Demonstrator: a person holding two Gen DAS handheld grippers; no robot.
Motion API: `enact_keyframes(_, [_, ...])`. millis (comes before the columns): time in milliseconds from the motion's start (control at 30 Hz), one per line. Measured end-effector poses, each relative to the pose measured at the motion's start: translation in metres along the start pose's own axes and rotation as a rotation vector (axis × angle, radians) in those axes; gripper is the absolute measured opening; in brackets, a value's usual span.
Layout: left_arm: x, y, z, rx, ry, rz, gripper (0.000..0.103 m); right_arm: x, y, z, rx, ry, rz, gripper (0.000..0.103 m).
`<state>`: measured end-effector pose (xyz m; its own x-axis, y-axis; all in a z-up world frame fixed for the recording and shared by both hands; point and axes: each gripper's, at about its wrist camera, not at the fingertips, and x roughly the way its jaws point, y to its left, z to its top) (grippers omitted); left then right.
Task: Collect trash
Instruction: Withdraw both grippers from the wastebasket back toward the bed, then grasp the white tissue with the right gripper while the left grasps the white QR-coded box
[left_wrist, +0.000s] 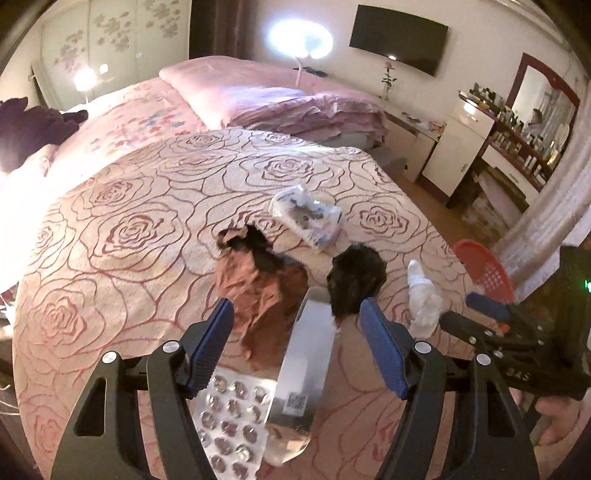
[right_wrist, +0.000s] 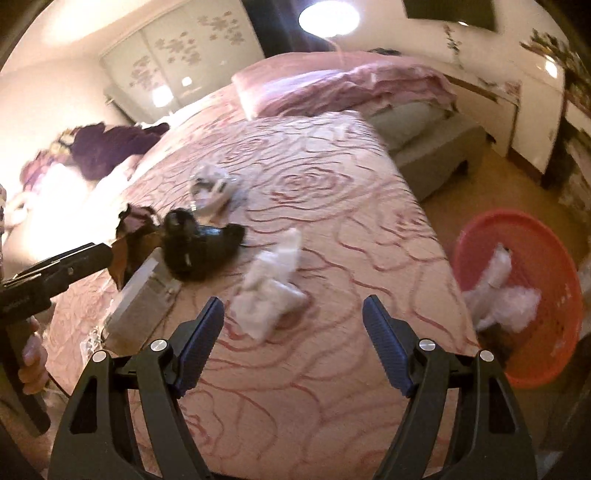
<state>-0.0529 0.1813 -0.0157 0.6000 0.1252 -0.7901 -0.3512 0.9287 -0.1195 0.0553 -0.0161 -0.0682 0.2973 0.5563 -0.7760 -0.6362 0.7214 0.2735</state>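
Observation:
Trash lies scattered on the rose-patterned bedspread (left_wrist: 122, 229). My left gripper (left_wrist: 297, 332) hovers open over a silvery flat box (left_wrist: 306, 362), with a blister pack (left_wrist: 229, 417) under its left finger. Beyond are brown crumpled paper (left_wrist: 258, 291), a black crumpled wad (left_wrist: 354, 280), a printed clear wrapper (left_wrist: 306, 214) and a white tissue (left_wrist: 424, 299). My right gripper (right_wrist: 293, 317) is open and empty, just short of the white tissue (right_wrist: 269, 295). The black wad (right_wrist: 199, 247) and the box (right_wrist: 144, 295) lie to its left, near the left gripper (right_wrist: 62, 269).
A red basket (right_wrist: 517, 229) with white trash inside stands on the floor at the bed's right corner. Folded pink bedding (left_wrist: 288, 107) lies at the far end, a dark purple garment (right_wrist: 110, 144) at the left. A dresser and cabinet (left_wrist: 458, 147) line the right wall.

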Motion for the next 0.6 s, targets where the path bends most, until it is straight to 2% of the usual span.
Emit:
enact_keyframes(233, [0.002, -0.003, -0.013, 0.036, 0.039, -0.016, 0.068, 0.02, 0.02, 0.006, -0.1, -0.006, -0.038, 0.074])
enact_keyframes(433, [0.011, -0.01, -0.024, 0.078, 0.082, -0.018, 0.068, 0.035, 0.025, 0.004, -0.15, 0.037, -0.055, 0.056])
enact_keyframes(533, [0.014, -0.015, -0.027, 0.096, 0.101, -0.028, 0.068, 0.034, 0.025, 0.002, -0.168, 0.026, -0.069, 0.047])
enact_keyframes(600, [0.016, -0.018, -0.029, 0.105, 0.111, -0.034, 0.063, 0.034, 0.024, 0.002, -0.168, 0.026, -0.072, 0.04])
